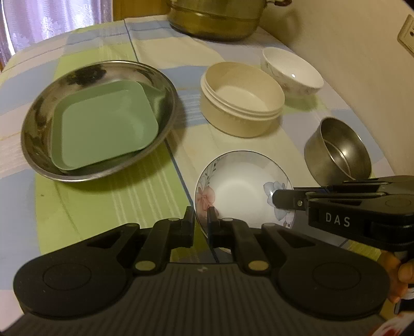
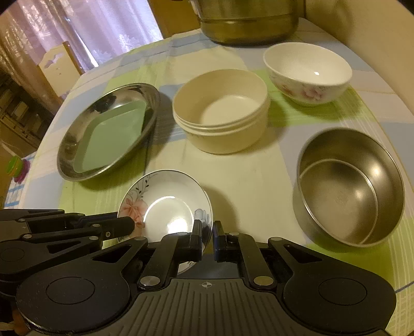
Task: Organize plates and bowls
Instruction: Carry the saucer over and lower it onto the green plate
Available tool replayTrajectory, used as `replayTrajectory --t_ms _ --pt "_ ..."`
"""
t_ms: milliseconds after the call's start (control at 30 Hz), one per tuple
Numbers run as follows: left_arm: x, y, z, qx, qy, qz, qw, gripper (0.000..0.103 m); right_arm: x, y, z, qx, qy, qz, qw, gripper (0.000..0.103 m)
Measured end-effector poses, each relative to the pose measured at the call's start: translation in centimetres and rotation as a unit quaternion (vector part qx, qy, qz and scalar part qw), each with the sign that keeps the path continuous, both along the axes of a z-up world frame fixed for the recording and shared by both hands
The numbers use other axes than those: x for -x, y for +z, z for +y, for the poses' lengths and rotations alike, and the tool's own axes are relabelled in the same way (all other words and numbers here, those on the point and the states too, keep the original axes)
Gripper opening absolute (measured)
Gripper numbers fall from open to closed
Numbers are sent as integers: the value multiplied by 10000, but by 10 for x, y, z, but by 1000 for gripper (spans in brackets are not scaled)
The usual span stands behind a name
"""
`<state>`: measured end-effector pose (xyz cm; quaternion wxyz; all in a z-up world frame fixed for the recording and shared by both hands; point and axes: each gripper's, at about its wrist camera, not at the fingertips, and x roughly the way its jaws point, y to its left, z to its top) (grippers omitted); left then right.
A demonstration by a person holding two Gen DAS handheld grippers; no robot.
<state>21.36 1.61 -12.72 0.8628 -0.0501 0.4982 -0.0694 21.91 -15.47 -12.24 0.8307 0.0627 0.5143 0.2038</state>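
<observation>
A small white floral plate (image 1: 240, 191) (image 2: 165, 204) is held near the table's front between both grippers. My left gripper (image 1: 200, 215) is shut on the plate's left rim; in the right wrist view the left gripper (image 2: 130, 227) comes in from the left. My right gripper (image 2: 207, 228) is shut on the plate's right rim and shows as the right gripper (image 1: 274, 199) on the blue flower. A green square dish (image 1: 103, 124) (image 2: 113, 134) lies inside a round steel plate (image 1: 33, 121) (image 2: 75, 155). A cream bowl (image 1: 240, 98) (image 2: 220, 108), a white floral bowl (image 1: 292, 69) (image 2: 308, 72) and a steel bowl (image 1: 336, 150) (image 2: 349, 186) stand apart.
A large brass-coloured pot (image 1: 214, 18) (image 2: 248, 20) stands at the table's far edge. A wall with a socket (image 1: 407, 33) closes the right side. The checked tablecloth (image 1: 108, 196) covers the table; curtains (image 2: 85, 28) hang behind.
</observation>
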Motion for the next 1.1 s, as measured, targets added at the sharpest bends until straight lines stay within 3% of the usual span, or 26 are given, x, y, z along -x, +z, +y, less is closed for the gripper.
replayTrajectory --t_ms 700,1100 --pt "-12 39 76 -163 879 -530 9946 8 -40 37 81 -269 782 -537 9951 8" --pt "-50 26 119 -293 1153 -513 9916 8 -73 27 129 -253 869 -528 9945 8"
